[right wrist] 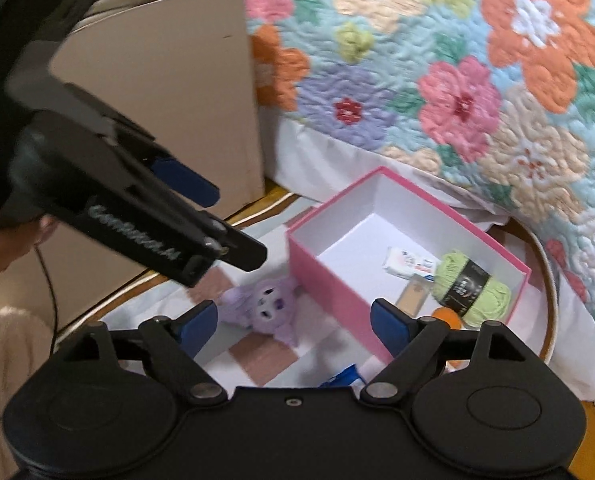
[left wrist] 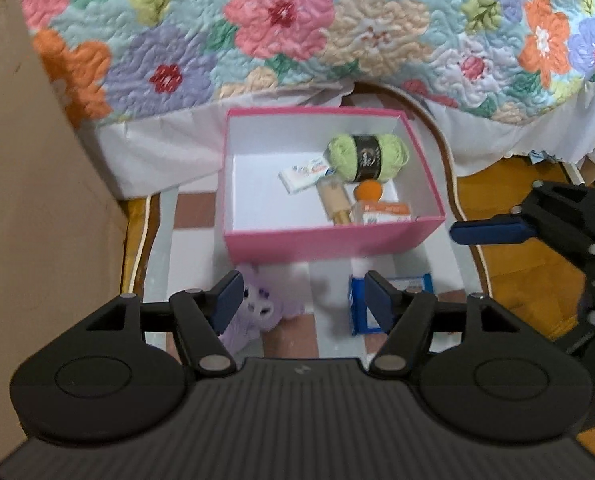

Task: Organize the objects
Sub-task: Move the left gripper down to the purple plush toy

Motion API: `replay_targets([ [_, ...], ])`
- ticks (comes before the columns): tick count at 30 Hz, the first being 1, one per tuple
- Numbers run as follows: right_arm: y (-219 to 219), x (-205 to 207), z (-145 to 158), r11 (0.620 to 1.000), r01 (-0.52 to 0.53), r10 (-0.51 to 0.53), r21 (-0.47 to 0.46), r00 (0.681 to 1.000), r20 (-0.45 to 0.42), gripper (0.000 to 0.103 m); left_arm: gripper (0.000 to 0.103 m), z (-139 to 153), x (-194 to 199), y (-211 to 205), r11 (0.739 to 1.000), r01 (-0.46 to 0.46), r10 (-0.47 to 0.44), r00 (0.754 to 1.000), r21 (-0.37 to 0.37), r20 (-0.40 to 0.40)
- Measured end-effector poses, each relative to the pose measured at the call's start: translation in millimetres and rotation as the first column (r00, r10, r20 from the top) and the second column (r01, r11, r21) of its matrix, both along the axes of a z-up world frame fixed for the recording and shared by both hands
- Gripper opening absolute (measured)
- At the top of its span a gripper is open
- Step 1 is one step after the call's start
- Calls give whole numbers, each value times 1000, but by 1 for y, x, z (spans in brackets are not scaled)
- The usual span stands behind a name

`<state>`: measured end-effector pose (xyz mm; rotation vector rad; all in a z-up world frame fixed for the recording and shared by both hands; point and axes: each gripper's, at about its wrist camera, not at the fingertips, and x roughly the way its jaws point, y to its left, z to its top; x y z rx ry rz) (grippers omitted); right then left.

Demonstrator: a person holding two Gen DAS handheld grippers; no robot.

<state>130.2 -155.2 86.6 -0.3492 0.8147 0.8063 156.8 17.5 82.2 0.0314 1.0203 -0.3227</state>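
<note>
A pink box (left wrist: 329, 242) with a white inside stands on a checkered mat. In it lie a green yarn ball (left wrist: 367, 156), a white packet (left wrist: 303, 174), a beige bottle (left wrist: 335, 200), an orange ball (left wrist: 369, 191) and a small orange-white carton (left wrist: 383, 213). In front of the box lie a purple plush toy (left wrist: 253, 312) and a blue-white carton (left wrist: 413, 282). My left gripper (left wrist: 303, 304) hangs open above these two, holding nothing. In the right wrist view my right gripper (right wrist: 293, 328) is open and empty over the plush toy (right wrist: 265, 306) and the pink box (right wrist: 329, 280). The left gripper (right wrist: 233, 224) hovers at upper left.
A tall cardboard panel (left wrist: 37, 200) stands at the left. A flowered quilt (left wrist: 297, 40) hangs over the bed edge right behind the box. The mat lies on a round gold-rimmed surface (right wrist: 553, 320). A hand (right wrist: 1, 248) holds the left gripper.
</note>
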Motion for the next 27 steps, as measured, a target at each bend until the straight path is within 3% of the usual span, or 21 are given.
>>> replay_targets([
  [6,8,-25,-5,995,-80,79,60,997,16,87,66,-25,-19,24,999,-42,40,998,-29,-40],
  [10,19,-34,-19,991,-121,119,64,992,36,87,66,-39,-31,33,998,-39,40,999,-48,31],
  [16,34,-32,-46,980,-186,182,75,981,64,87,66,-72,-27,40,994,-57,56,998,-90,-8],
  [19,43,-26,-64,977,-210,204,50,974,99,87,66,-94,-21,47,991,-95,94,995,-90,-18],
  [23,56,-18,-92,972,-235,234,-12,959,158,87,63,-121,-17,56,985,-160,163,986,-65,34],
  [27,69,-11,-127,966,-253,258,-51,956,143,87,63,-144,-10,69,974,-197,198,980,-108,7],
])
